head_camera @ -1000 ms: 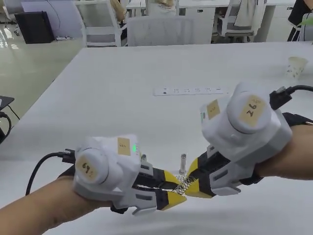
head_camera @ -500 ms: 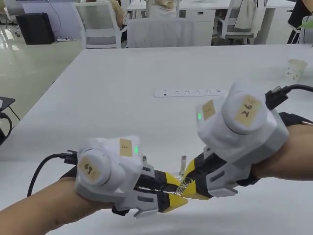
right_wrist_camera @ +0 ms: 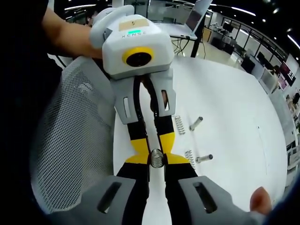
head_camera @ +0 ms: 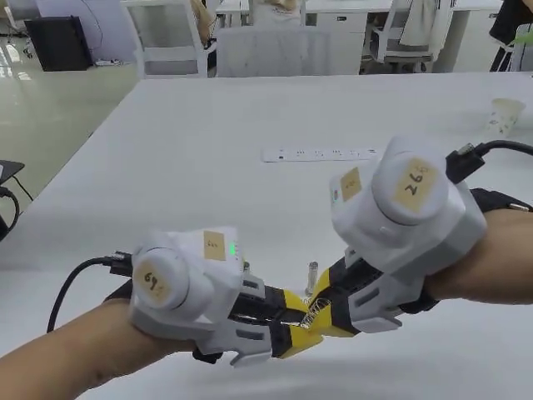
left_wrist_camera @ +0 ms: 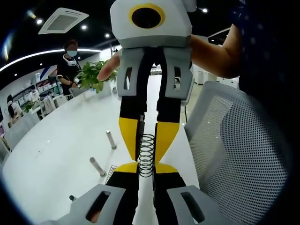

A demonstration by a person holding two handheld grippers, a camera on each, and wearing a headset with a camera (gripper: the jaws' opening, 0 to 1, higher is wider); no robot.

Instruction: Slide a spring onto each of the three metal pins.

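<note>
A small metal spring (head_camera: 311,312) hangs above the white table (head_camera: 208,150), between the yellow tips of both grippers, which meet nose to nose. My left gripper (head_camera: 298,327) comes in from the lower left and is shut on one end of the spring (left_wrist_camera: 146,154). My right gripper (head_camera: 316,307) comes in from the right and is shut on the other end (right_wrist_camera: 157,158). One upright metal pin (head_camera: 312,276) stands just behind the tips, and another pin (head_camera: 245,268) peeks from behind the left gripper. Two pins (right_wrist_camera: 196,123) (right_wrist_camera: 204,158) stand on the table with loose springs (right_wrist_camera: 179,125) (right_wrist_camera: 189,158) beside them.
A white power strip (head_camera: 321,154) lies mid-table and a paper cup (head_camera: 504,114) stands at the far right. Chairs (head_camera: 250,50) line the far edge. A mesh chair back (left_wrist_camera: 243,140) is close by the person. A potted plant (left_wrist_camera: 91,75) sits further down the table.
The two grippers have shifted slightly left and down together. The spring stays held between their tips. The pins have not moved.
</note>
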